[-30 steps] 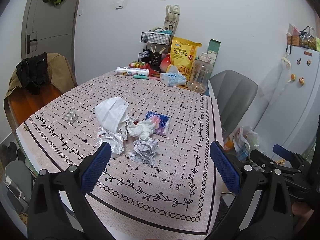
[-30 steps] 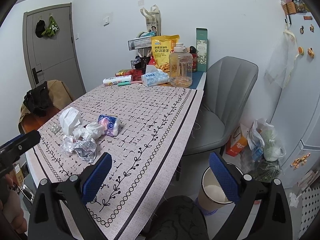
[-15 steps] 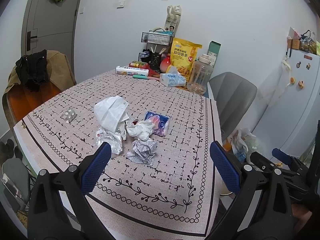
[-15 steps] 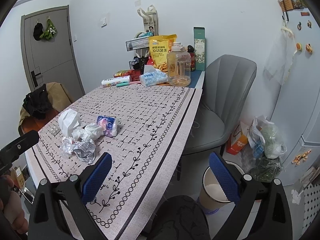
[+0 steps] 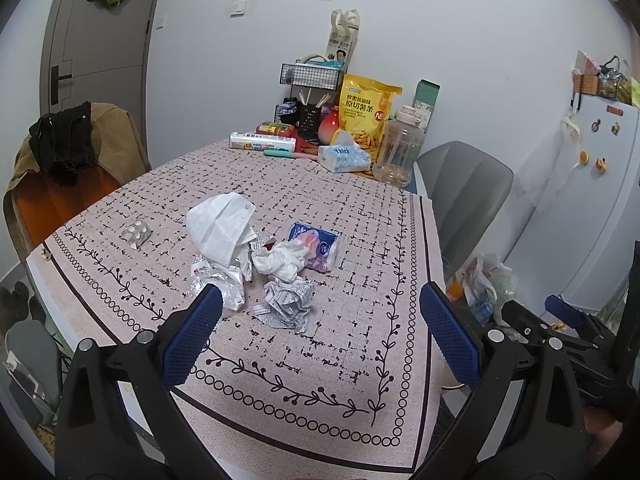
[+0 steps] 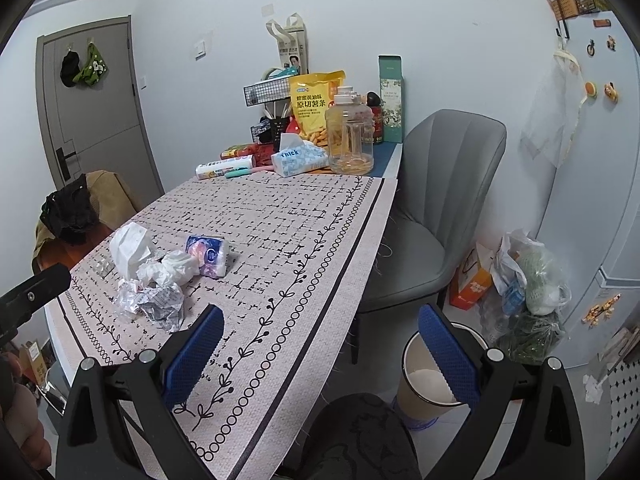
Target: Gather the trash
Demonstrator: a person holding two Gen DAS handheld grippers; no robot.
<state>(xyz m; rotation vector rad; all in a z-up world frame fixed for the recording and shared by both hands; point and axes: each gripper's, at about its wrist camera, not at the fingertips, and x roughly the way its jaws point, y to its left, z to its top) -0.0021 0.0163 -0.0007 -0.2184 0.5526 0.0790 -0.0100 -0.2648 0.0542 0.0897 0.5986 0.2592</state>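
Several scraps: a loose heap of trash sits mid-table, left of centre in the left wrist view.
Crumpled receipt point(image 5: 286, 304): nearest piece of the heap, just above the left gripper's fingertips in frame.
Crumpled tissue point(image 5: 280, 260): touching the receipt's far side, leaning against the tissue pack point(image 5: 314, 245).
Face mask point(image 5: 220, 224): white, draped over the upper left of the heap.
Clear plastic wrapper point(image 5: 216, 280): left edge of the heap, partly behind the left gripper's left pad.
Blister pack point(image 5: 136, 233): lies apart, further left on the tablecloth point(image 5: 320, 344).
Left gripper point(image 5: 320, 332): spread wide, holding nothing, hovering over the near table edge.
Right gripper point(image 6: 320, 354): also spread wide and empty, straddling the table's right edge.
Bin point(image 6: 424, 384): on the floor, lower right of the right wrist view, partly behind that gripper's right pad.
Key relation: the heap lies straight ahead of the left gripper and slightly left of its centre line; from the right gripper it is off to the far left. My judgement: the left is nearer for the pick, the right nearer the bin.
Far end: snack bag point(image 5: 366, 116), water jug point(image 5: 398, 152), tissue box point(image 5: 344, 156), not trash by the look of them.
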